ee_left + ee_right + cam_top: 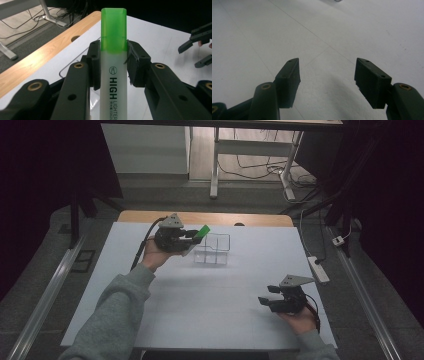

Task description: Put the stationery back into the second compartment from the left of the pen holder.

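So the white table point(210, 295) is taking up most of the high view, with a strip of wooden desktop point(210, 218) peeking out along its far edge. A clear plastic organizer tray point(214, 249) with compartments is sitting on the far middle of the table. The left gripper point(192, 236) is hovering just beside the tray's left side, and it's clamping a green highlighter point(113, 50) between its jaws; the green cap is poking out past the pads toward the tray, and you can read "HIGH LIGHTER" on the white barrel in the left gripper view. The right gripper point(267, 295) is hanging out well apart at the near right of the table, jaws spread wide with nothing between them, just bare white surface underneath in the right gripper view.
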